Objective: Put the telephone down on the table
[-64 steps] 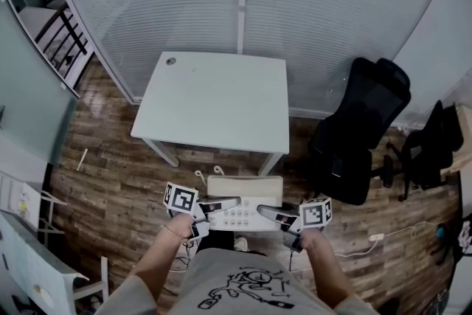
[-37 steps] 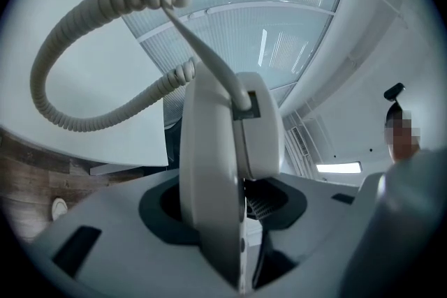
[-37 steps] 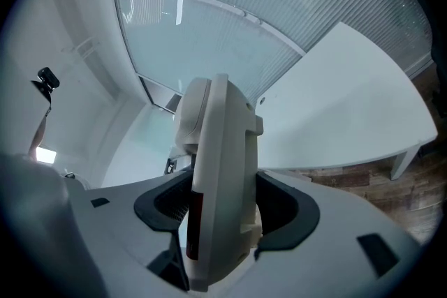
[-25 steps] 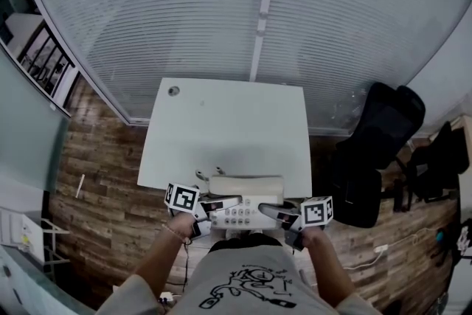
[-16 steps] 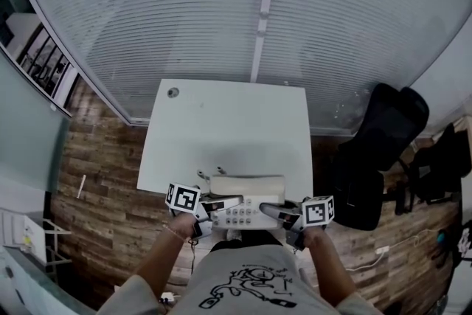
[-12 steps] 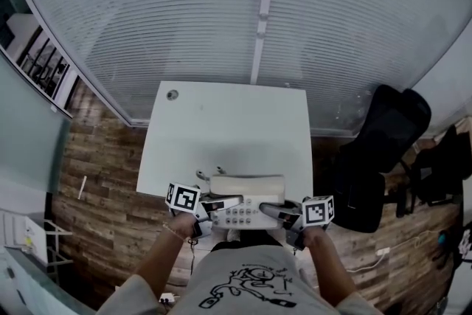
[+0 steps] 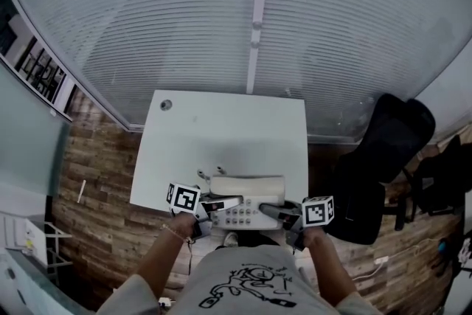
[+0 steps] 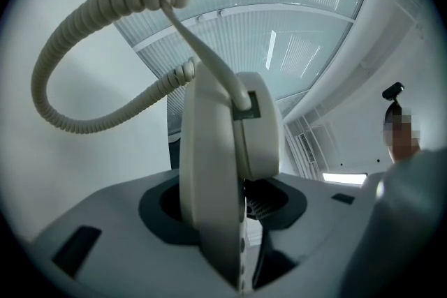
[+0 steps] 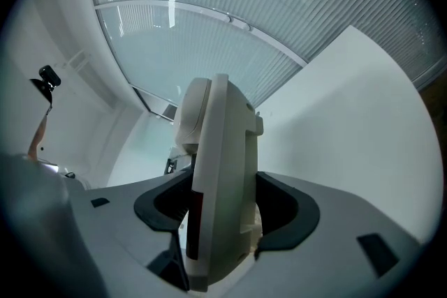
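The left gripper (image 7: 215,203) is clamped on the left end of the telephone (image 7: 245,201), with the coiled cord (image 8: 84,59) looping free. The right gripper (image 7: 274,212) is clamped on the right end. A few seconds ago the telephone hung over the floor; now it has been carried forward to above the table's near edge, so the carry looks nearly done and only the lowering remains. The white table (image 7: 221,129) is bare except for a cable hole (image 7: 166,105) at its far left. Wood floor (image 7: 88,217) lies left, a ribbed glass wall (image 7: 332,26) stands beyond, and a black chair (image 7: 387,158) sits right.
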{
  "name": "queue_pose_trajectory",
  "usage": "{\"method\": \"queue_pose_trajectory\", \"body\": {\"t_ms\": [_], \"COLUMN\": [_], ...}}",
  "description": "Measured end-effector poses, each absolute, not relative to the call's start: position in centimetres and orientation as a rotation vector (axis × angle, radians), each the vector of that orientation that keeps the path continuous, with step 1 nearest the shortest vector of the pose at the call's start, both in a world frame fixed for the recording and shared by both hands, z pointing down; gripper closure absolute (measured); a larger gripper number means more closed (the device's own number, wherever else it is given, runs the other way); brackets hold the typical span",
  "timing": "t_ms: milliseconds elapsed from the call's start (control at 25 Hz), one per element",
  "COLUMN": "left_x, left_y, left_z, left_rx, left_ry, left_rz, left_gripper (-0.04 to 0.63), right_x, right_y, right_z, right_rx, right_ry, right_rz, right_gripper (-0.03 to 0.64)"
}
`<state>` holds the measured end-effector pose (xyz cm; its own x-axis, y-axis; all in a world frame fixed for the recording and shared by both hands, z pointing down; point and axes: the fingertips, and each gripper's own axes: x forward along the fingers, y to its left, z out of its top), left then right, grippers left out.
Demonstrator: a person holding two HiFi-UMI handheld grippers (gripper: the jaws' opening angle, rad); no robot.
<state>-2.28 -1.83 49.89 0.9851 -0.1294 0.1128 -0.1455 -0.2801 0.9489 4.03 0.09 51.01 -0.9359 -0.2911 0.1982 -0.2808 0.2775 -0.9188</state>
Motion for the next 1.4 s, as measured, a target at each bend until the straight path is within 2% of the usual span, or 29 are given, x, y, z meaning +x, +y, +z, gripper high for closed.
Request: {"method": "queue_pose_trajectory", "body": {"t_ms": [760, 1000, 1160, 1400], "left_x": [2.3, 2.2, 2.0, 1.3], "left_y": [-8.1, -9.1, -8.6, -9.9], "left_z": [50.4, 50.6, 50.6, 51.0], "left_rx": [1.756, 1.827, 1.623, 1.782], "left_ry": [-0.256, -0.237, -0.244, -0.248], "left_rz": [-0.023, -0.033, -0.062, 0.008], "left_gripper": [0.402, 0.402, 0.402, 0.399], "right_x": [9.0, 8.7, 8.3, 8.0], "right_y": [-6.9, -7.6, -8.1, -8.6], "right_z": [51.6, 52.2, 52.1, 52.4], "right_rx": [-0.549, -0.553, -0.565, -0.585], "right_ry": [2.545, 2.542, 2.535, 2.517], "right_rz": [-1.821, -1.841, -1.835, -1.841], "right_gripper": [0.328, 0.328, 0.328, 0.328]}}
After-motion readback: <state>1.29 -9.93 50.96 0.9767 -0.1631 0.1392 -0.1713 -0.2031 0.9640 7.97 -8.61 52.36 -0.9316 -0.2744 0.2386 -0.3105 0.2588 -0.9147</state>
